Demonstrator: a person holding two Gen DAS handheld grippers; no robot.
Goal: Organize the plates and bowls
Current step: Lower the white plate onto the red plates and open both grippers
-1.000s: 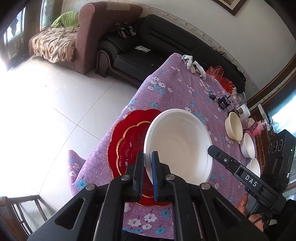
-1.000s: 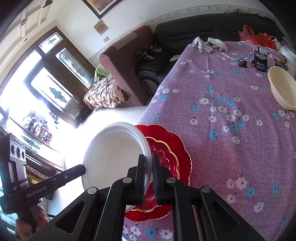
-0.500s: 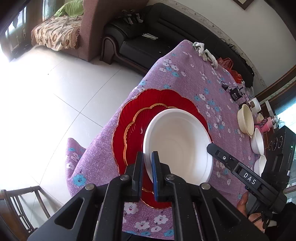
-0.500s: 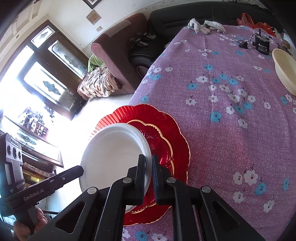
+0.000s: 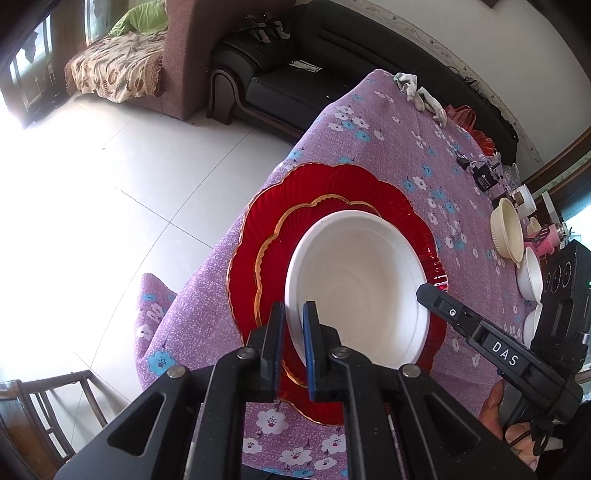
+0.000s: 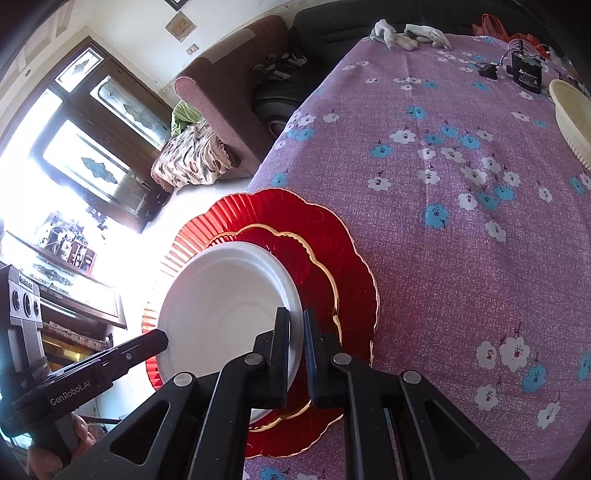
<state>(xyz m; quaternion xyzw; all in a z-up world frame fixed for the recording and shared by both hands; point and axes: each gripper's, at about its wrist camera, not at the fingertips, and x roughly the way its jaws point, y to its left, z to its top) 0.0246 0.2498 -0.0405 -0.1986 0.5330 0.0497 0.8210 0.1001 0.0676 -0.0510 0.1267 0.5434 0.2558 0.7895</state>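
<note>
A large white bowl [image 5: 358, 284] sits low over two stacked red plates with gold rims [image 5: 332, 184] at the near corner of the purple flowered table. My left gripper [image 5: 293, 317] is shut on the bowl's near left rim. My right gripper [image 6: 295, 325] is shut on the bowl's [image 6: 225, 302] opposite rim, above the red plates [image 6: 325, 236]. Each gripper shows in the other's view, the right one [image 5: 436, 299] and the left one [image 6: 155, 339].
A cream ribbed bowl [image 5: 508, 229] and white bowls [image 5: 530, 273] stand at the table's far right side; the cream bowl [image 6: 572, 114] shows at the right edge. A black charger [image 6: 526, 74], white cloths [image 6: 406, 35], sofas and tiled floor lie beyond the table edge.
Both grippers have lowered the white bowl from a tilted, raised pose down level onto the red plates. Both grips on the rim are unchanged.
</note>
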